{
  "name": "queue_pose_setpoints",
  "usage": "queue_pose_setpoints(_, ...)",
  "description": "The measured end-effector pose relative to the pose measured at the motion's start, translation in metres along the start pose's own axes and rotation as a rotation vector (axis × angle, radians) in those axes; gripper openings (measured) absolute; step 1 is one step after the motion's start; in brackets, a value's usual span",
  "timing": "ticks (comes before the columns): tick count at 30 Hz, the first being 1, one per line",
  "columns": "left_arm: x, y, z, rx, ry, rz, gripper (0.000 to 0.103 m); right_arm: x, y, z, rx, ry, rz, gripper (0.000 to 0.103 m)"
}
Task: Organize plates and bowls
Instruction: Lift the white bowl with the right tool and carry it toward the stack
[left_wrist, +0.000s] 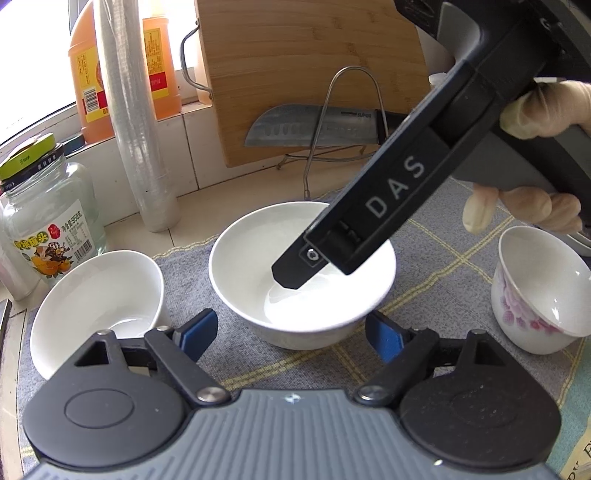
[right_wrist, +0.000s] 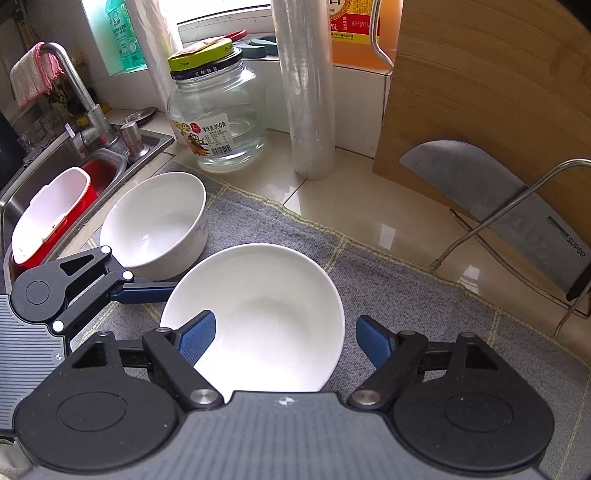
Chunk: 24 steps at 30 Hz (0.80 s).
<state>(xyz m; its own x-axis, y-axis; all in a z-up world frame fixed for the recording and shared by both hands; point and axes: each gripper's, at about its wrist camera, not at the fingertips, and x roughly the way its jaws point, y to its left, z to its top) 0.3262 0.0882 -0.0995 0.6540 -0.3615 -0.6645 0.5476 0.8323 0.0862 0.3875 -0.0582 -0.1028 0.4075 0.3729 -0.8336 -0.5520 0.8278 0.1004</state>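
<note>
While angled down | R hand-held gripper (right_wrist: 284, 338) spread astride white bowl (right_wrist: 266, 314) rim | L hand-held gripper (left_wrist: 291, 332) spread

White bowl (right_wrist: 266, 314) between blue fingers (right_wrist: 197, 334)

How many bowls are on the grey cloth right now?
3. A plain white ceramic bowl sits mid-cloth between the grippers; another plain white bowl lies toward the sink; a white bowl with pink flowers sits on the opposite side. More may be out of frame.
</note>
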Motion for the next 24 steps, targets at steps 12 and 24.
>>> queue_pose_setpoints(12,-0.0013,0.0006,0.0013,0.046,-0.008,-0.025,0.084,0.0077,-0.0043,0.0067,0.007,0.014,0.044,0.074)
queue_pose_setpoints(24,-0.0021,-0.0002,0.0026,0.085,-0.023,-0.035,0.084,0.0064,-0.0036,0.0059,0.007,0.013,0.038,0.071)
